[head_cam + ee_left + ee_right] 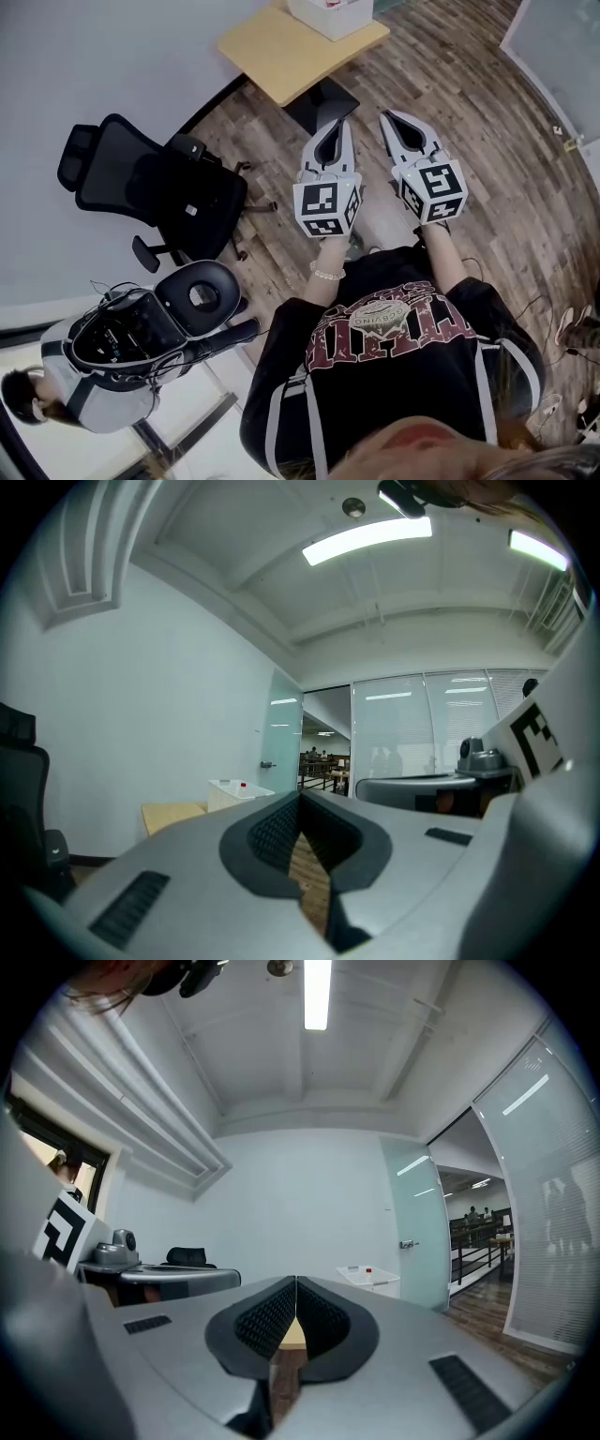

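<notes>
Black shirt point(394, 356) closest, arms out front. Black office chair point(155, 187) sits well left of the left tool point(337, 129). Left tool pressed together, empty. Right tool point(392, 118) alongside, same. Tan wooden surface point(281, 52) carrying a boxy white plastic bin point(328, 14) lies ahead of both tips, well apart, left tool slightly nearer.

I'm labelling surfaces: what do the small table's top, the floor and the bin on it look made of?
Table top: likely laminate or light wood, matte, even tan.
Floor: wood or wood-look planks, brown, seams and grain visible.
Bin: probably white plastic, smooth thin walls.
</notes>
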Available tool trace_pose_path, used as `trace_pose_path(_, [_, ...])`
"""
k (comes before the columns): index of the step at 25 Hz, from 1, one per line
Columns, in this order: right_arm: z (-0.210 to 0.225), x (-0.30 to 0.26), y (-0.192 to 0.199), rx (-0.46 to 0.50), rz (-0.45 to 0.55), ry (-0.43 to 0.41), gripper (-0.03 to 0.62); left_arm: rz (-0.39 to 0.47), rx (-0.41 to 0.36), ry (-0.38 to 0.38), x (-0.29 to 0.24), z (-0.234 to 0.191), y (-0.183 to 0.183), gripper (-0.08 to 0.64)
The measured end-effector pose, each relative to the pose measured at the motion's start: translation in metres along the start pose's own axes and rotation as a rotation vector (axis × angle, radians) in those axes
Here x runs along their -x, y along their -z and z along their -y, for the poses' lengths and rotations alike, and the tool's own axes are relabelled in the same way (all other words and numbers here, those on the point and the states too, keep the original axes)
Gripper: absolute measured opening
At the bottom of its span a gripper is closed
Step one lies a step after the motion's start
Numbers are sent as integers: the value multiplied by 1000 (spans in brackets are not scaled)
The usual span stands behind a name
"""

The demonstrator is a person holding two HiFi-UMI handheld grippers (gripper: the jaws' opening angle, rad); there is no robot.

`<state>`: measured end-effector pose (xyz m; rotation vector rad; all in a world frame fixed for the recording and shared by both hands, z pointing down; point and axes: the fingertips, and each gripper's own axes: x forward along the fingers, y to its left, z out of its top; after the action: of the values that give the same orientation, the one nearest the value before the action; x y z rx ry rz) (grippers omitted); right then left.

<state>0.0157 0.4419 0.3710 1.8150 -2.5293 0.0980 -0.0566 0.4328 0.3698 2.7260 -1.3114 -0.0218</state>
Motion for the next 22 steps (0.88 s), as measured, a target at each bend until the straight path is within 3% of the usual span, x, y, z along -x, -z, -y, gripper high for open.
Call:
trace_pose_path(11, [25,-72,-9,1,17,76,18,-19,-11,84,-68,-42,-6,48])
trace_pose_path(22, [39,-144,-13,3,9,111,18,-23,-14,114,-119,-97,-16,48])
